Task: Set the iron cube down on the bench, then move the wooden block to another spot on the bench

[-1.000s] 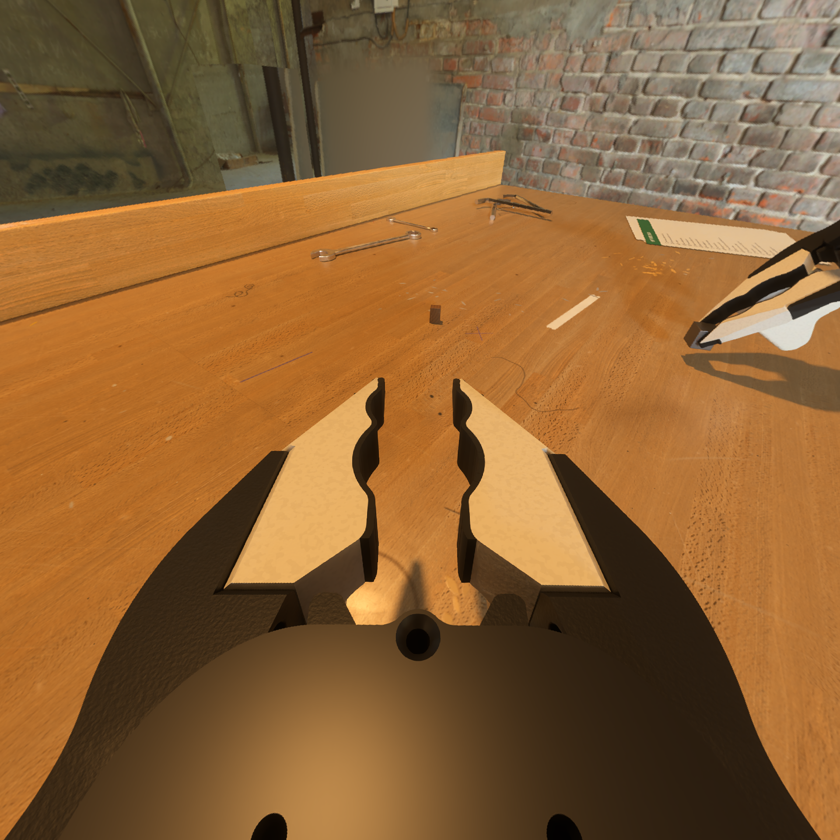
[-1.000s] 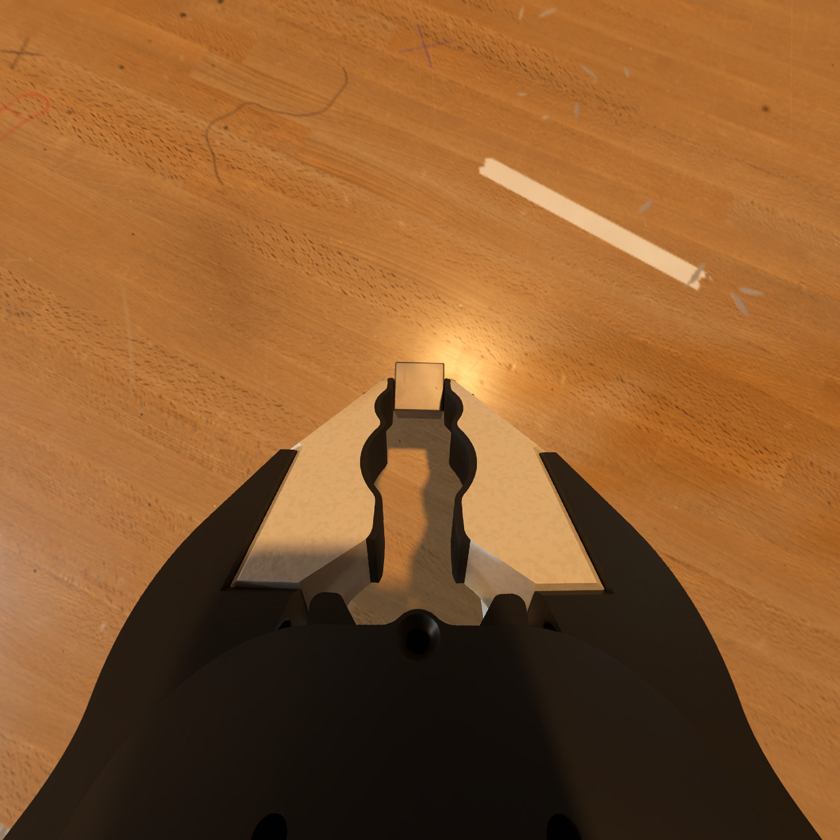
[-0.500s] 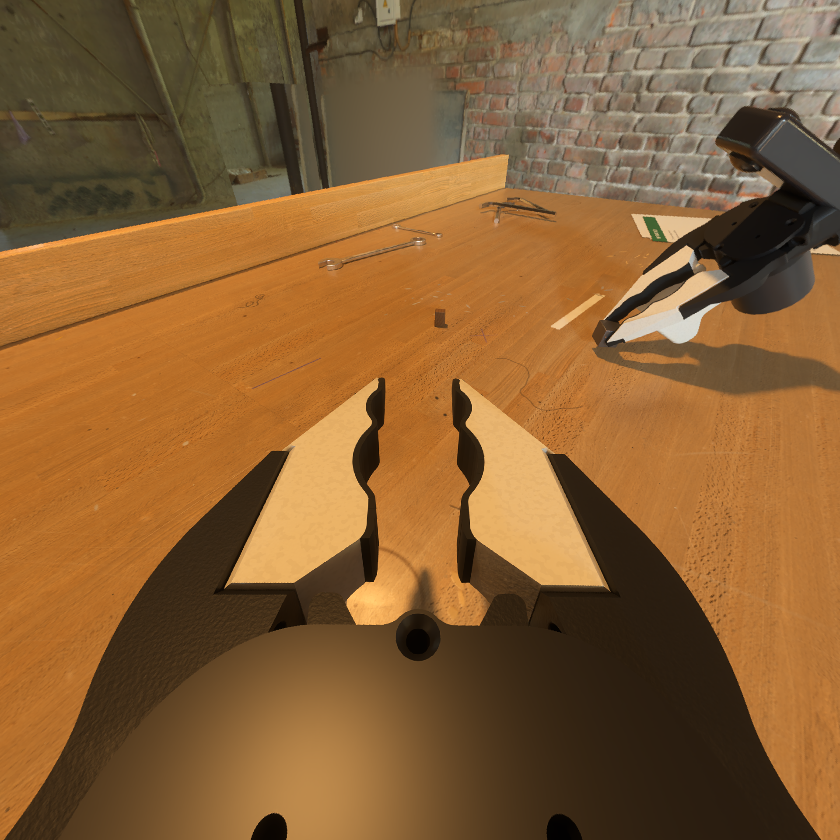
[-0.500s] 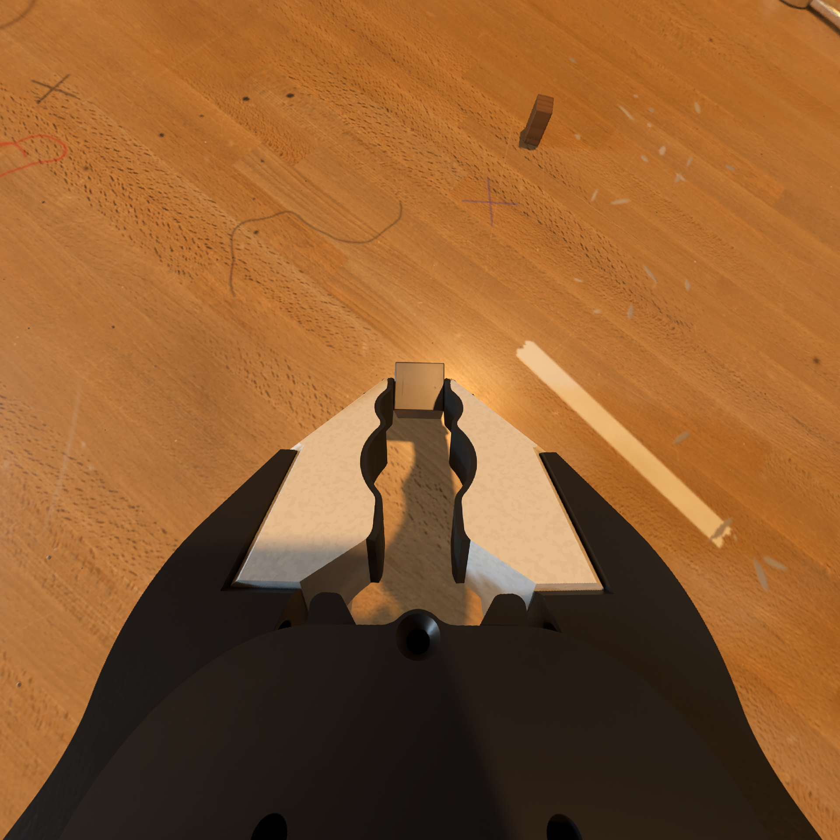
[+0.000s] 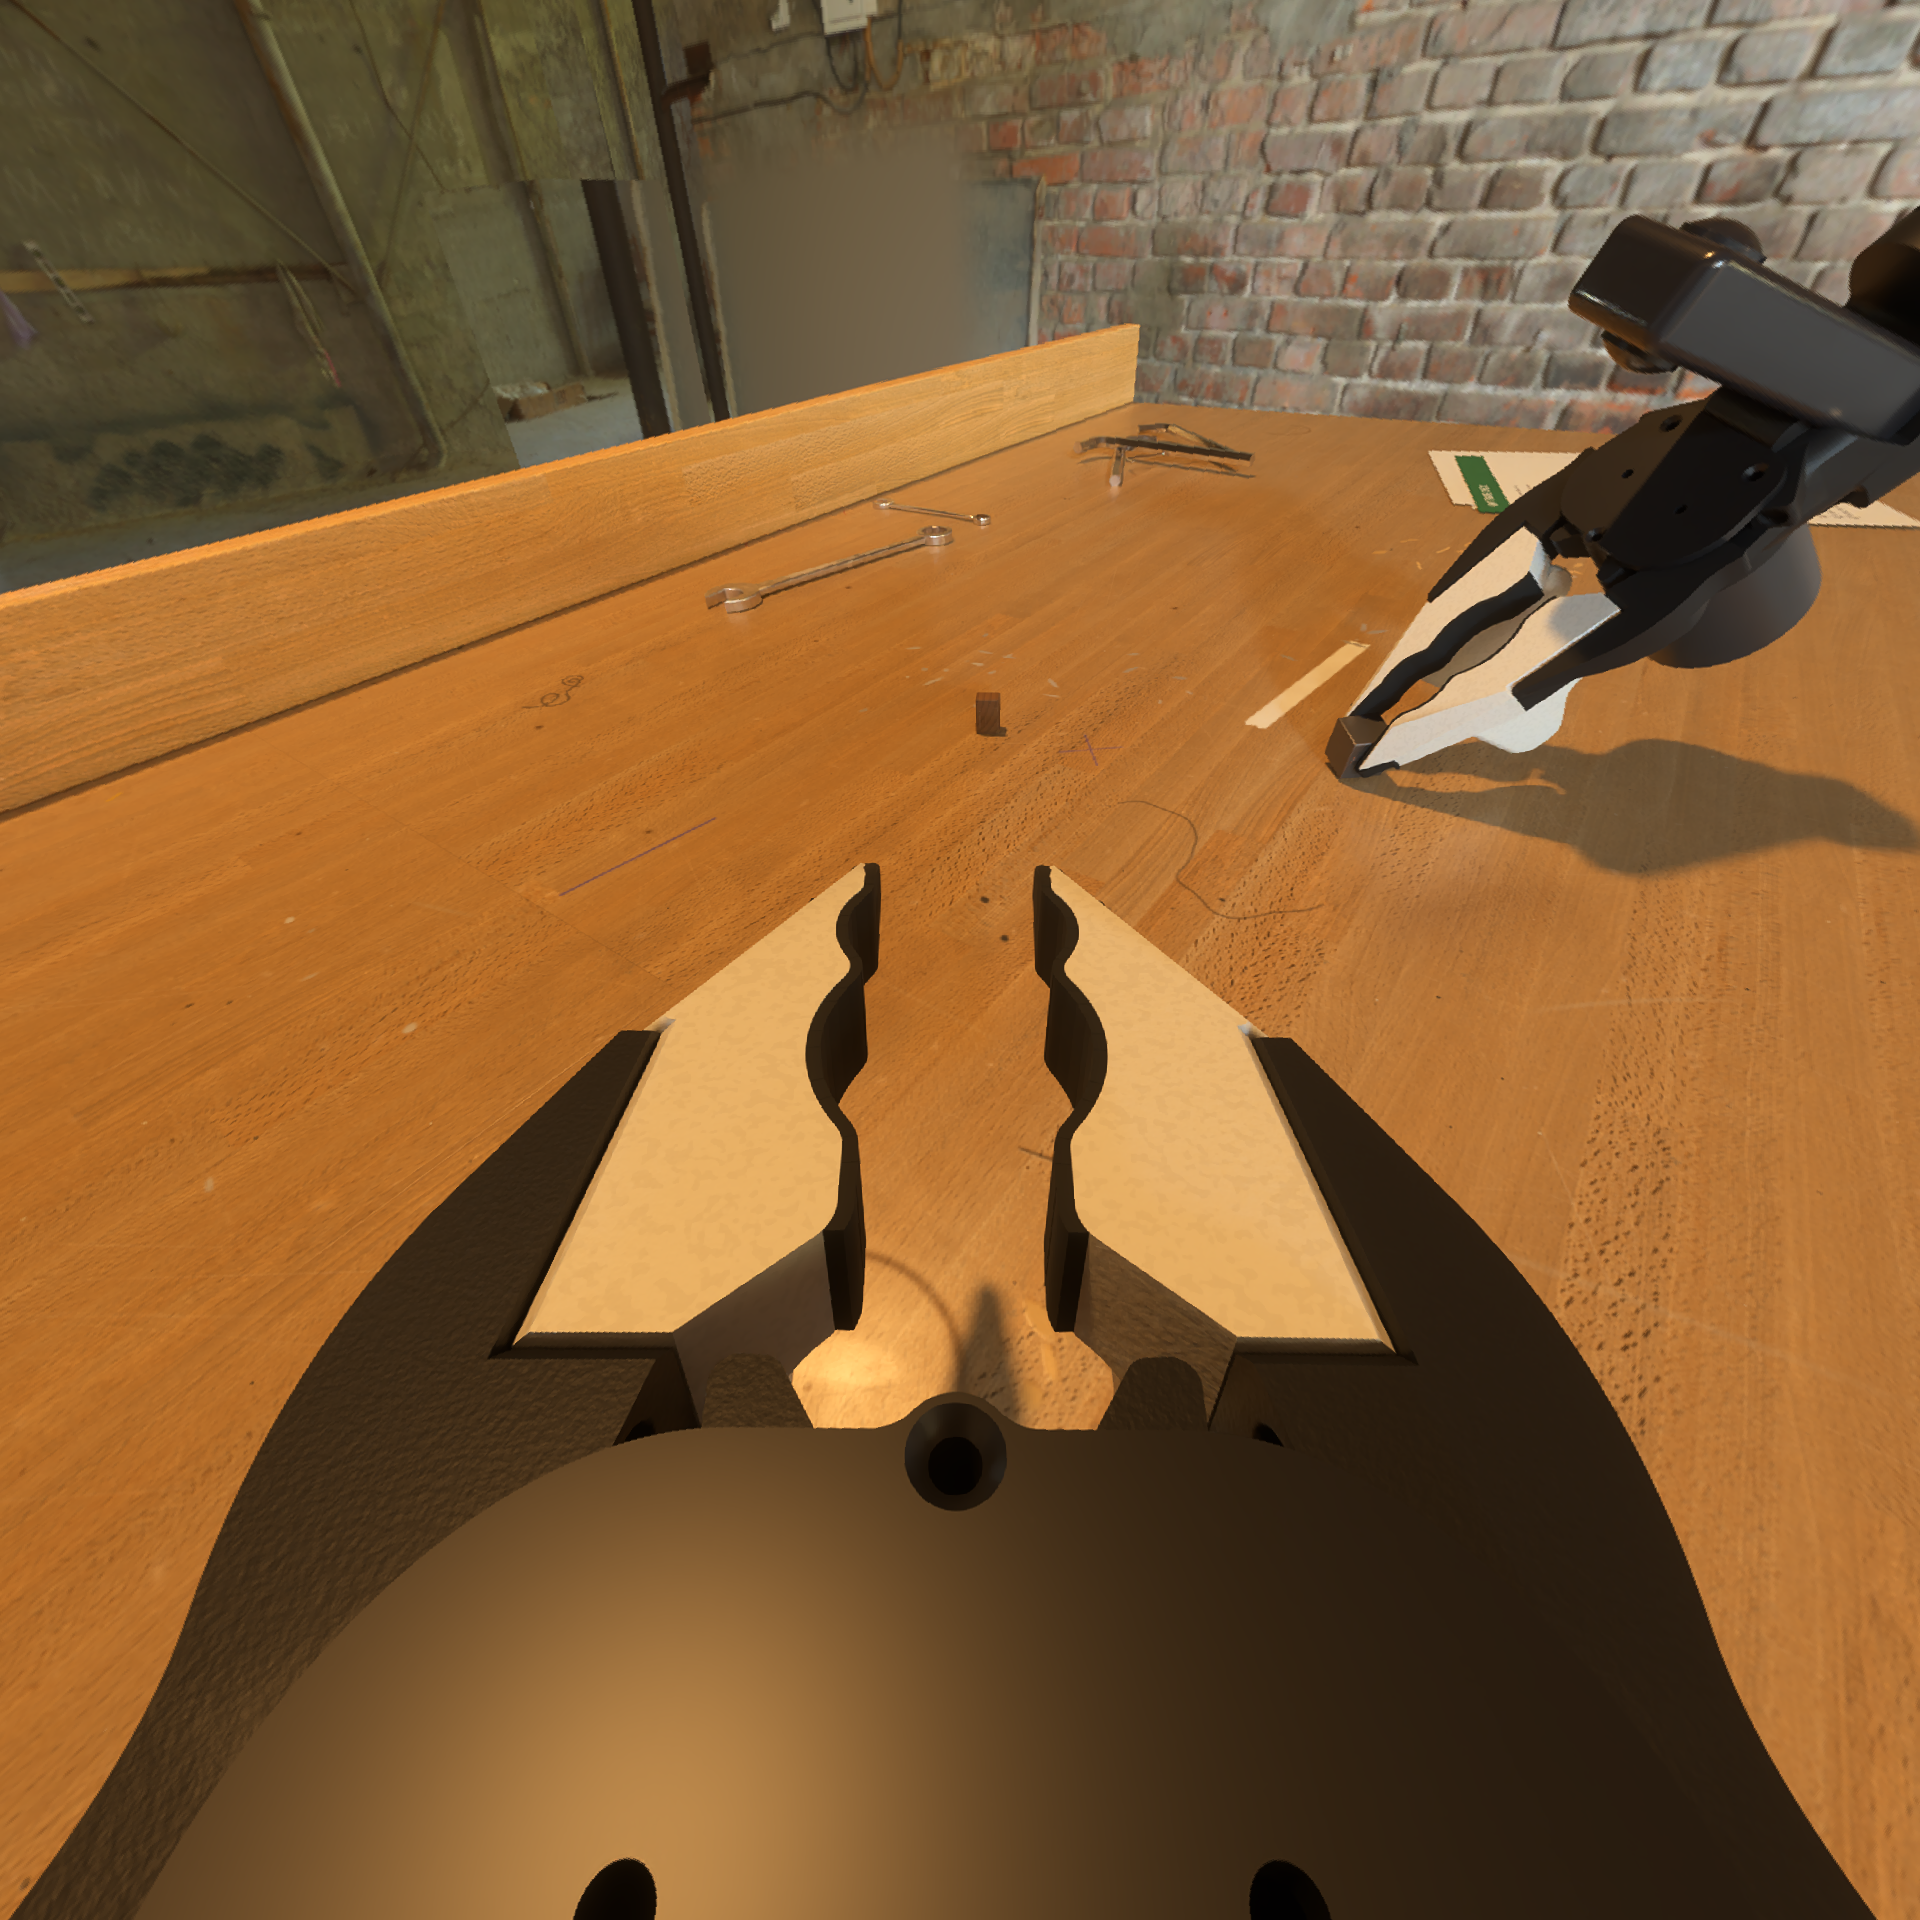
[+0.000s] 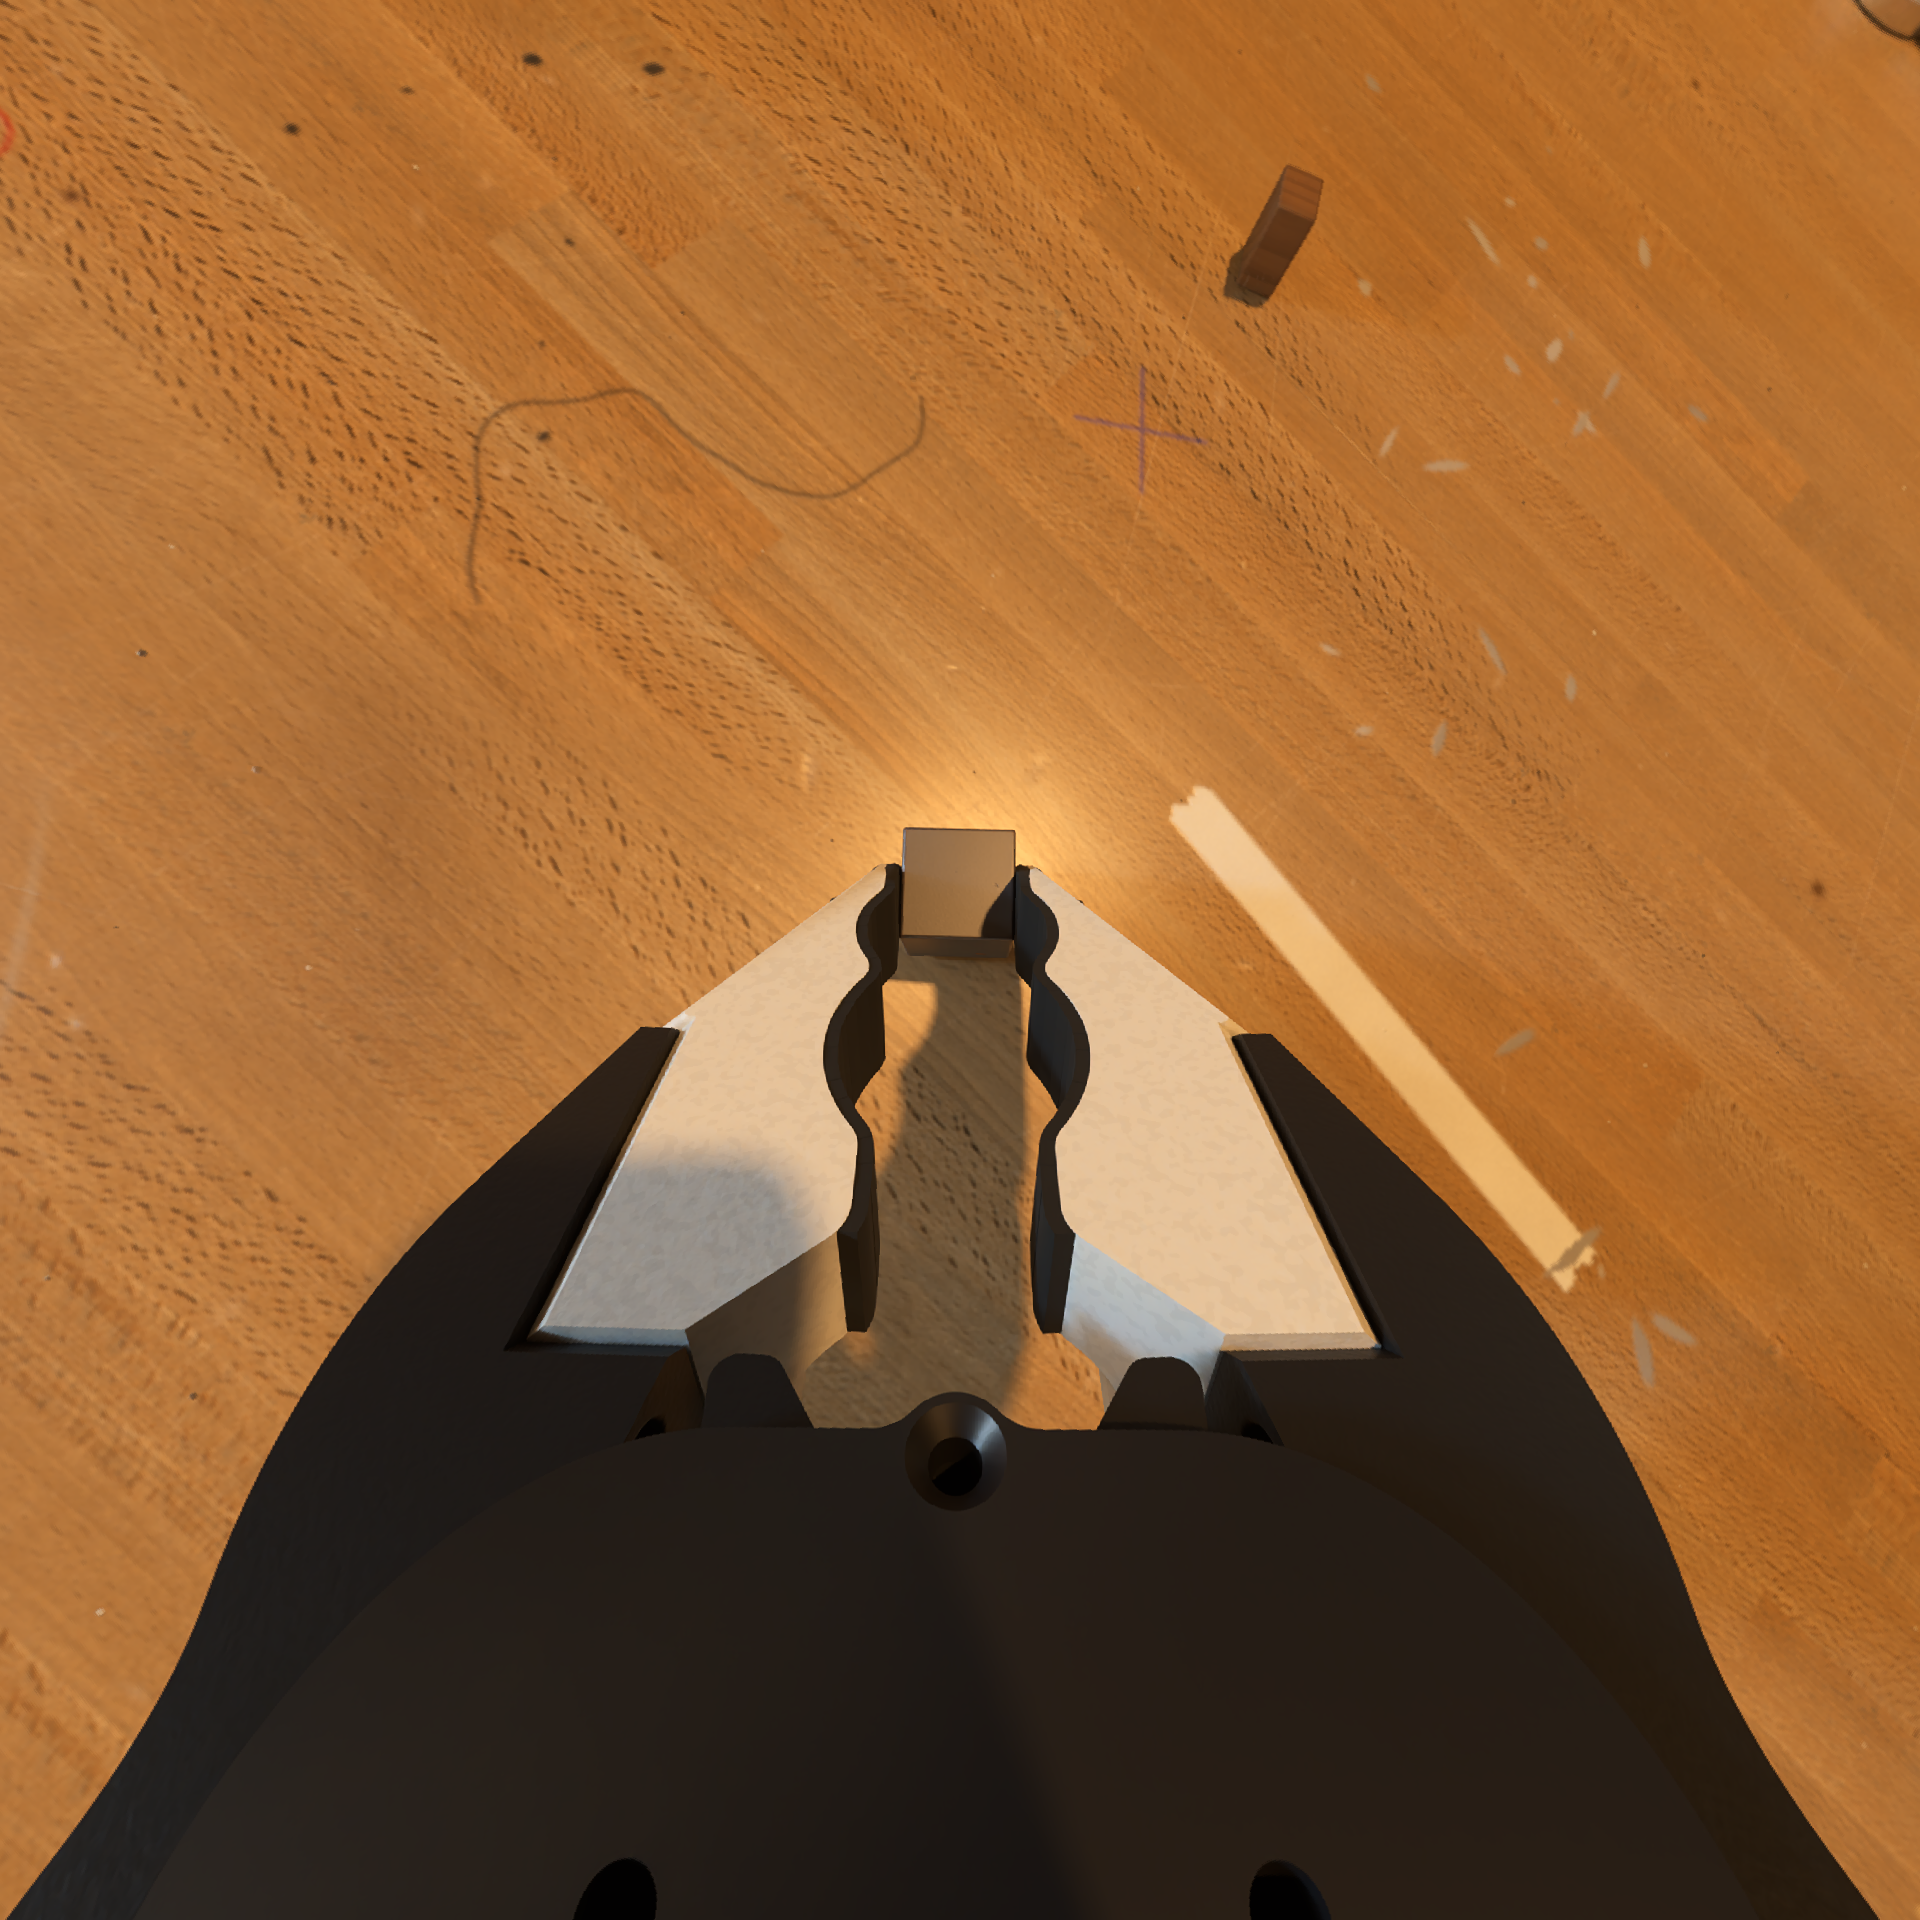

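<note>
The iron cube is a small grey metal block pinched between the tips of my right gripper. In the left wrist view the right gripper tilts steeply down at the right, and the cube is at or just above the bench top. The wooden block is small and dark brown and stands upright mid-bench. It also shows in the right wrist view, beyond and right of the cube. My left gripper is open and empty, low over the bench, pointing toward the block.
A pale strip lies just right of the cube. Two wrenches and dark rods lie near the raised back board. A white sheet with a green band lies far right. A brick wall stands behind.
My right gripper has carried the cube leftward and lower, closer to the wooden block. The left gripper has stayed open and has hardly moved.
</note>
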Controlling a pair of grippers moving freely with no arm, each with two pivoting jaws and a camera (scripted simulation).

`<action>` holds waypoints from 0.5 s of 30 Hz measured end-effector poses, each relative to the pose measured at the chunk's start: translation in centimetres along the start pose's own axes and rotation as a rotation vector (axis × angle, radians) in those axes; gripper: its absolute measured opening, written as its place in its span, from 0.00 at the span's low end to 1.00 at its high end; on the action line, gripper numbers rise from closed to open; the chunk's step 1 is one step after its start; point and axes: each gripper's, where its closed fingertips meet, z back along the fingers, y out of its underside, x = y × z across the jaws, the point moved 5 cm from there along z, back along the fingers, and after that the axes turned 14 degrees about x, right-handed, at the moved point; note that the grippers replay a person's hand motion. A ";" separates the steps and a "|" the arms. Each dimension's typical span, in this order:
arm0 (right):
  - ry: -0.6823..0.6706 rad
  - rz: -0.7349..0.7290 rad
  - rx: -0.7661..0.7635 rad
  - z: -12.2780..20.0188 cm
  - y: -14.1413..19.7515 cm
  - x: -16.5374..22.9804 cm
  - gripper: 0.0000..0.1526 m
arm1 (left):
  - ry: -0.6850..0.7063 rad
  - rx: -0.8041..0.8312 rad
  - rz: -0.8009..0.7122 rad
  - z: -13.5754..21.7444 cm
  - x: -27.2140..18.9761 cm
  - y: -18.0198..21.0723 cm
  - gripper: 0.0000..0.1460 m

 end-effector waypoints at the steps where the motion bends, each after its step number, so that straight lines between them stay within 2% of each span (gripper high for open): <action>1: 0.000 0.003 -0.001 0.1 -0.2 0.1 0.14 | 0.000 0.000 -0.002 0.0 0.0 0.0 0.20; 4: -0.032 0.013 -0.051 0.8 -1.5 1.2 0.14 | -0.004 -0.007 -0.001 0.1 0.0 -0.1 0.20; 8: -0.236 0.085 -0.142 1.5 -5.3 6.2 0.14 | -0.002 -0.017 0.010 0.3 0.1 -0.2 0.20; 11: -0.324 0.187 -0.145 0.6 -7.5 10.7 0.14 | -0.012 -0.015 0.009 0.4 0.2 -0.2 0.20; 15: -0.359 0.262 -0.119 -1.0 -8.7 14.0 0.14 | -0.021 -0.016 0.018 0.6 0.3 -0.1 0.20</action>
